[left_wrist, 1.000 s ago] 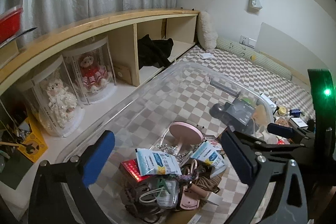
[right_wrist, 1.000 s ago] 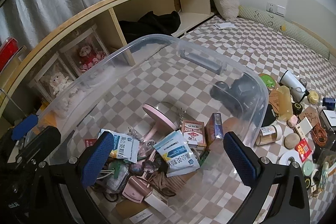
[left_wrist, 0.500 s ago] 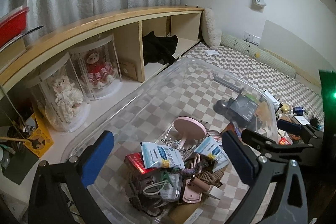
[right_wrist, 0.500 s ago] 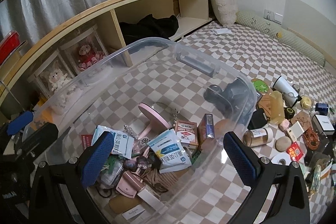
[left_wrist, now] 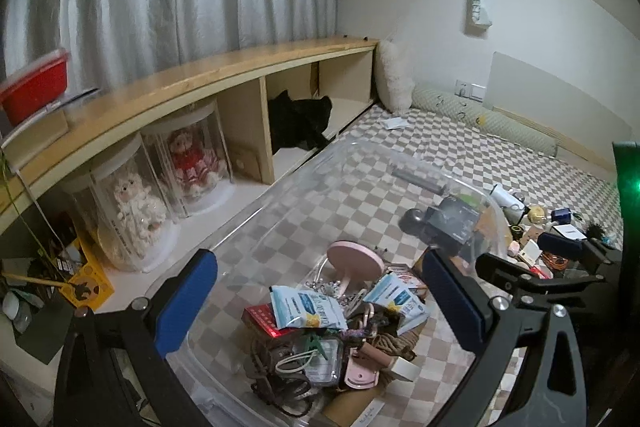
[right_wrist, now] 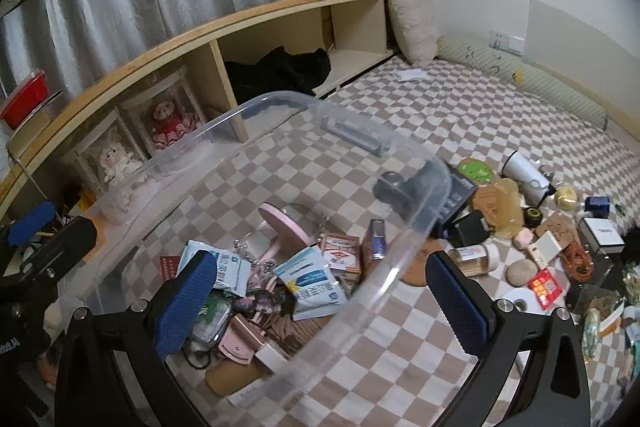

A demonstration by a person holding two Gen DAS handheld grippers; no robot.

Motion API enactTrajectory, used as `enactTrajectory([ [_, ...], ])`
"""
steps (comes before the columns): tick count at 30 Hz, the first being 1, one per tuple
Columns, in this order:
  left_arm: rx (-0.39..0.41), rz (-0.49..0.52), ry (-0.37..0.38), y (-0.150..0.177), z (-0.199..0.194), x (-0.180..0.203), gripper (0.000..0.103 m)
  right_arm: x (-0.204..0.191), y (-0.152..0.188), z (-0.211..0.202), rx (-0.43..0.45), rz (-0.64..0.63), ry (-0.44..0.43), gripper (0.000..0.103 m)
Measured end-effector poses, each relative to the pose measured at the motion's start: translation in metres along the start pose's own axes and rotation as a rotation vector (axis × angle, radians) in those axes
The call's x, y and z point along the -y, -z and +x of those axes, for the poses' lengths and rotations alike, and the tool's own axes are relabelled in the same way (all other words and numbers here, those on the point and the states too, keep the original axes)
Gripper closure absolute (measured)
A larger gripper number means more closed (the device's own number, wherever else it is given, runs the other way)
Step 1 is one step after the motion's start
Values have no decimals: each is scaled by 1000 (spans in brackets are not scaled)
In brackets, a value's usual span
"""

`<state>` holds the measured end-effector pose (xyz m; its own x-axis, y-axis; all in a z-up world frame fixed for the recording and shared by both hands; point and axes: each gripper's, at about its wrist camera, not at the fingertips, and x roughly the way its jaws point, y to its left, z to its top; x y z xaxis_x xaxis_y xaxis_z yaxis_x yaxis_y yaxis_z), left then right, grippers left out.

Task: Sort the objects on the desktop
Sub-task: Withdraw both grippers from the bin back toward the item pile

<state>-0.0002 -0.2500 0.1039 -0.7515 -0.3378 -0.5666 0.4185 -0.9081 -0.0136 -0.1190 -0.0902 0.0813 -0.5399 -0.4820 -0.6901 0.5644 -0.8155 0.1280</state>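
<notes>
A clear plastic bin [left_wrist: 472, 187] [right_wrist: 272, 99] lies on the checkered cloth. Its near end holds a pile: a pink mirror stand [left_wrist: 354, 257] [right_wrist: 286, 225], blue-and-white packets [left_wrist: 304, 309] [right_wrist: 312, 277], a red box [left_wrist: 262, 319], a card box [right_wrist: 340, 247] and cords. My left gripper [left_wrist: 320, 301] hangs open above the pile, holding nothing. My right gripper [right_wrist: 320, 301] is open too, over the bin's right rim, and nothing sits between its fingers. Several loose things lie right of the bin: a white tumbler [right_wrist: 524, 173], an amber bottle [right_wrist: 506, 205], a jar [right_wrist: 474, 257] and a stone [right_wrist: 522, 273].
A low wooden shelf [left_wrist: 240, 71] runs along the left with two dolls in clear cases [left_wrist: 188, 163], a black garment [left_wrist: 300, 125] and a red container [left_wrist: 36, 91] on top. A fluffy pillow [right_wrist: 414, 23] and a long bolster [right_wrist: 520, 75] line the far wall.
Both views have pulled up and back, so the bin sits lower in frame and more curtain shows. Both grippers stay open; the bin's contents have not moved.
</notes>
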Motion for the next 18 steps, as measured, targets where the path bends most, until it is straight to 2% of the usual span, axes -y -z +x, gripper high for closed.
enactTrajectory([
  [10, 11, 28, 71, 1, -15, 30, 0, 51, 17, -59, 88, 65, 55, 0],
  [18, 13, 106, 161, 8, -20, 83, 0, 96, 34, -108, 151, 127, 122, 0],
])
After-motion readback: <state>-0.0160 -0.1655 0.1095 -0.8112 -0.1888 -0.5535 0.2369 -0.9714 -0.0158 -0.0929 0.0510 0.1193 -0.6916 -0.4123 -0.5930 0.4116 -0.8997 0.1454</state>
